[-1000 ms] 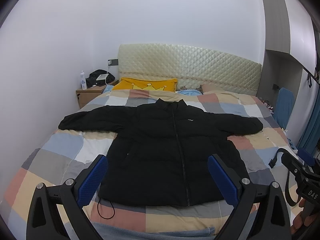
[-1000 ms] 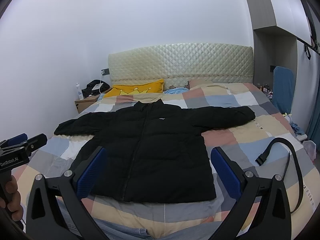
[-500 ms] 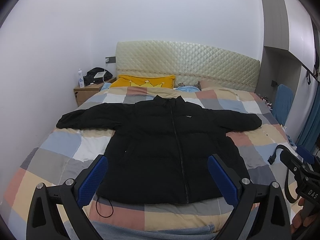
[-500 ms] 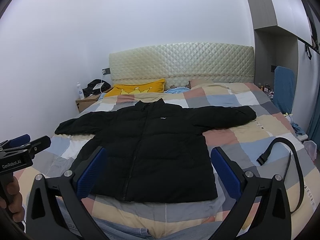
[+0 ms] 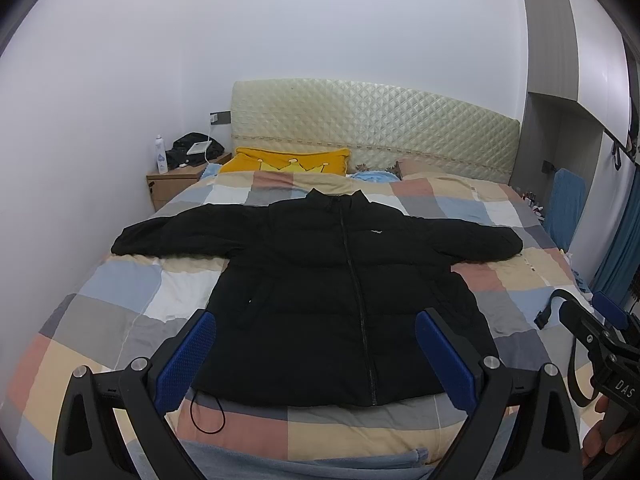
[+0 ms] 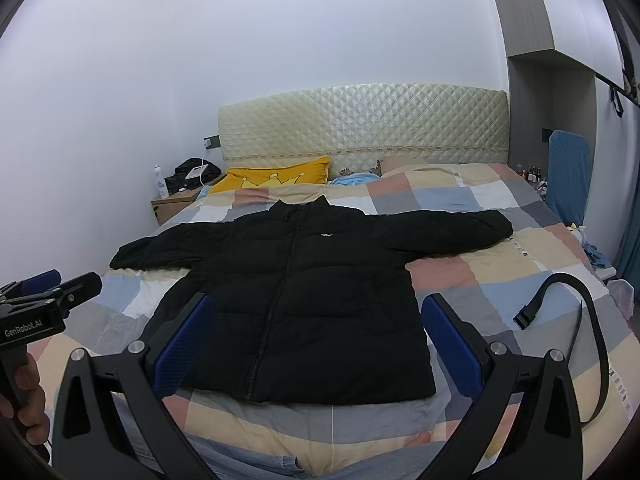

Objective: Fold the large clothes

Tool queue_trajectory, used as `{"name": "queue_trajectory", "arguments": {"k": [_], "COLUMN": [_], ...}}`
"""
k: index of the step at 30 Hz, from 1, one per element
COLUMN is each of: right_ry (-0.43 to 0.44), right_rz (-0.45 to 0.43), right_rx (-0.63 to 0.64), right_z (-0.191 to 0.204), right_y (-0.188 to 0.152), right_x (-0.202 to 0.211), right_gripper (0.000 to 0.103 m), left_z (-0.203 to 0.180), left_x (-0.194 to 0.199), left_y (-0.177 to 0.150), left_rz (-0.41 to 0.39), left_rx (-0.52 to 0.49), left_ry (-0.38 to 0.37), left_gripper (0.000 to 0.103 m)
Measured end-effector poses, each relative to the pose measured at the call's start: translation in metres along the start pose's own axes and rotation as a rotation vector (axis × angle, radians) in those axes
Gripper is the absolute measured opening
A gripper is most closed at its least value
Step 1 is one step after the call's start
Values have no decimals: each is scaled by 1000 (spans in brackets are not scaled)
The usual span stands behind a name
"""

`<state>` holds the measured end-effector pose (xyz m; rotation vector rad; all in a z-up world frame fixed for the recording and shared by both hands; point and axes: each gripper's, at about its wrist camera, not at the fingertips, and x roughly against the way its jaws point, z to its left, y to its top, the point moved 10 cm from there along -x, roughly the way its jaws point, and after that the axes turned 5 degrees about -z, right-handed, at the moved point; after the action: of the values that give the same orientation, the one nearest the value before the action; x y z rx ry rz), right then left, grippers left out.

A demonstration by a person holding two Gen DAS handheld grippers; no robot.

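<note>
Bed (image 5: 120, 292): checked quilt in blue, peach, grey and white squares, filling most of both views; quilted cream headboard (image 5: 372, 128) at the far end.

Jacket (image 5: 340, 292): black, padded, zipped shut, laid face-up and flat on the quilt, collar toward the headboard, both sleeves spread out sideways, hem nearest the cameras. A thin black cord loop (image 5: 208, 412) lay on the quilt at the hem's left corner. Untouched by either tool.

Left gripper (image 5: 316, 354): jaws spread wide, blue pads (image 5: 186, 360) well apart, nothing between them; held above the near edge of the bed, short of the hem, apart from the cloth. Seen from the right wrist view at far left, with a hand (image 6: 24, 392) on its handle.

Right gripper (image 6: 316, 338): likewise released, jaws wide, pads (image 6: 452, 344) empty, poised over the near edge and clear of the jacket.

Strap (image 6: 576, 320): black, with buckle, curled on the quilt to the right of the jacket, well apart from it.

Pillow (image 5: 288, 162): yellow, crown print, against the headboard.

Nightstand (image 5: 180, 184): wooden, left of the bed, carrying a white bottle (image 5: 161, 156) and a dark bundle.
</note>
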<state>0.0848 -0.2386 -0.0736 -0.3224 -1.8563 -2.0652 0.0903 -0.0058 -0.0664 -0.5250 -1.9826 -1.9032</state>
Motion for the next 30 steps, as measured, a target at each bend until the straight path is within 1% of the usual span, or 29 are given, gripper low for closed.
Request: {"name": "queue_trajectory", "arguments": {"k": [14,19,20,23,24,27,30], "right_ry": [-5,6,6,8,13,1,-1], "right_rz": [9,13,12,19,20,21,30], "right_rx": [-3,-11,-14,-37,-40,-28,-27], "right_z": [4,5,3,0,0,-5,-10], "right_y": [-2,-4,-4,-4,-3,2,7], "right_x": [-2,-3,-3,-4,-4,-4,-7], "right_gripper": [103,103,103,103,103,103,103], "left_z": [1,-2,-2,3,3,1,2], "left_x": [0,-6,-7,-7,-7,-12,-16], "left_y": [-3,1,3,10,12,15,21], "left_rz": [11,32,32,17,13,32,34], "left_rx": [-8,-2,-5,-30,-31,4,3], "left_ry": [6,9,12,92,97,55,74], "left_gripper": [101,101,101,101,101,101,101]}}
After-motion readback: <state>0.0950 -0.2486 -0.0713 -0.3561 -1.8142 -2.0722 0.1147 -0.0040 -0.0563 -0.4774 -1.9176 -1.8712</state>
